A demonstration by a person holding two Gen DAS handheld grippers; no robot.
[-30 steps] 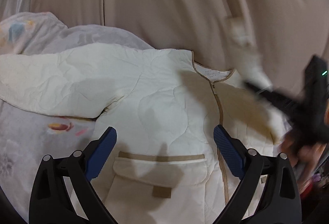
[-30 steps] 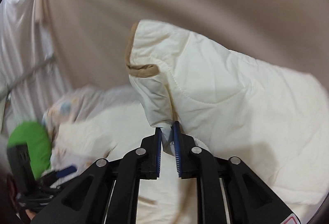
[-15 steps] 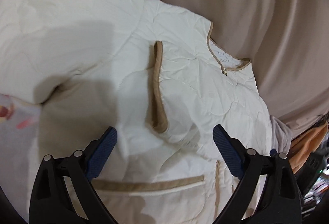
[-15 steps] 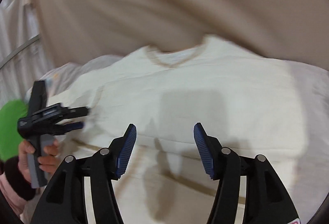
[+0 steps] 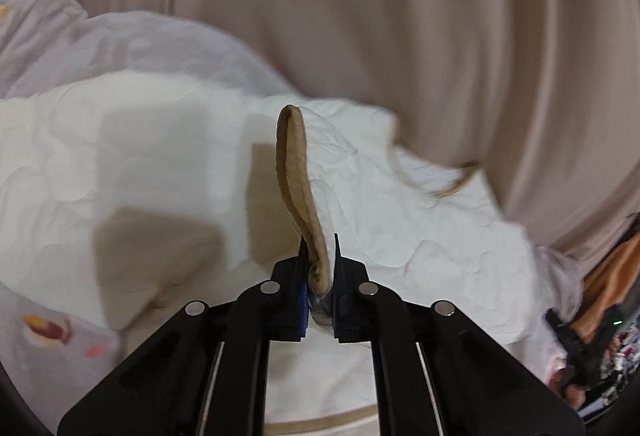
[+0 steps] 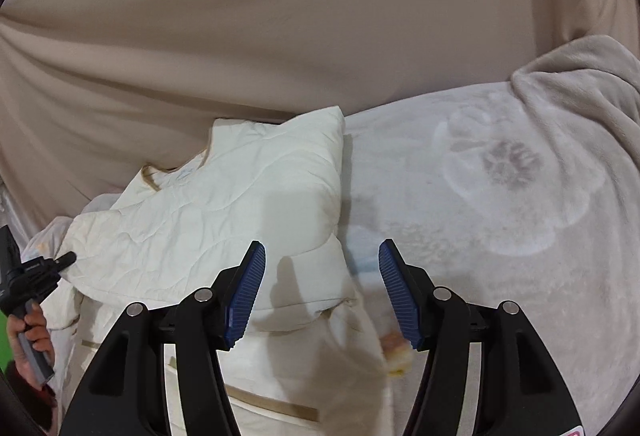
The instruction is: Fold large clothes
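The tan-trimmed cuff (image 5: 298, 172) is being pinched between the left hand-held gripper (image 5: 320, 268) jaws, while the right hand-held gripper (image 6: 322, 292) is being held apart over the one cream quilted jacket (image 6: 224, 220) lying on the bed blanket (image 6: 500, 196). Only the trim is being gripped, so slipping is being risked; two grippers, one cuff.

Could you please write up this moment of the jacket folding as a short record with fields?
garment: cream quilted jacket with tan trim, lying on a grey fleece blanket
left gripper: shut on the jacket's tan-trimmed cuff, which stands up from its tips
right gripper: open, holding nothing, over the jacket's right edge
backdrop: beige fabric
fold state: right sleeve folded across the body
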